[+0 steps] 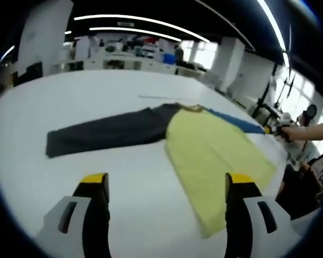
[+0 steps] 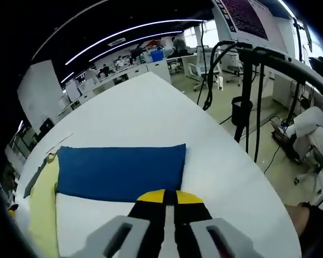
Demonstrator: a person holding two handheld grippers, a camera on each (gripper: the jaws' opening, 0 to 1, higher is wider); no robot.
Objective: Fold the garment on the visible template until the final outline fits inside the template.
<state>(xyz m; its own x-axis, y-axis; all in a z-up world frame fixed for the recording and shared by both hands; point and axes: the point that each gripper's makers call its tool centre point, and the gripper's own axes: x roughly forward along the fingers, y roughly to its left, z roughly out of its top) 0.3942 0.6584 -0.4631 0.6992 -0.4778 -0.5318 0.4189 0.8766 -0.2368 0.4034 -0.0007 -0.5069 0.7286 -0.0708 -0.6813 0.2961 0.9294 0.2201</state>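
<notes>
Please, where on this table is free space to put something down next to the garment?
Bare white table lies beyond the dark sleeve and between it and the left tongs. Also beyond the blue sleeve. The yellow body crowds the table's edge.

Right tool (image 2: 170, 196) hides blue sleeve (image 2: 121, 172) edge

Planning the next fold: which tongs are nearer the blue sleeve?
Right. The right tongs are shut at the edge of the blue sleeve; the left tongs hover open, across the garment's yellow body.
</notes>
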